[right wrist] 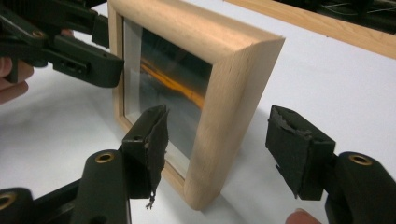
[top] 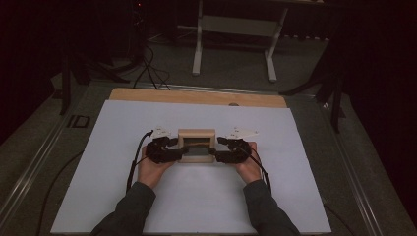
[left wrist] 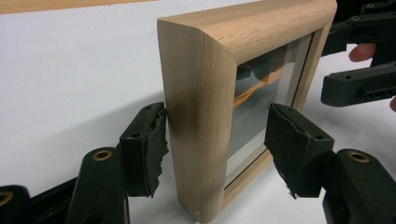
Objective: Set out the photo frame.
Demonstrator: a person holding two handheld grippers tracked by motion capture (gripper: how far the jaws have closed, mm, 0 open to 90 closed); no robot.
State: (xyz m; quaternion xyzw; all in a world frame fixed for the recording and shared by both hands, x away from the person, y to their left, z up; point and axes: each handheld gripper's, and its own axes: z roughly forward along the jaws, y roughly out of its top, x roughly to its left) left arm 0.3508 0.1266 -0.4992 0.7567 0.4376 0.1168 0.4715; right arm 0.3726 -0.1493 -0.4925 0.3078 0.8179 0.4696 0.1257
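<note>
Picture frame (top: 196, 145), wooden with a glass front, stands upright mid-table on the white sheet (top: 123, 128). Left gripper (left wrist: 215, 149) and right gripper (right wrist: 217, 144) straddle its side edges, jaws spread, not pressing. Likely stiff, light, breakable; grip the wood, not the glass.

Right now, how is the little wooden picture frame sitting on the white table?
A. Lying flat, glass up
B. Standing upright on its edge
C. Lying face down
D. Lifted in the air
B: the wooden frame stands on its lower edge on the white table, between both grippers' open jaws.
</note>
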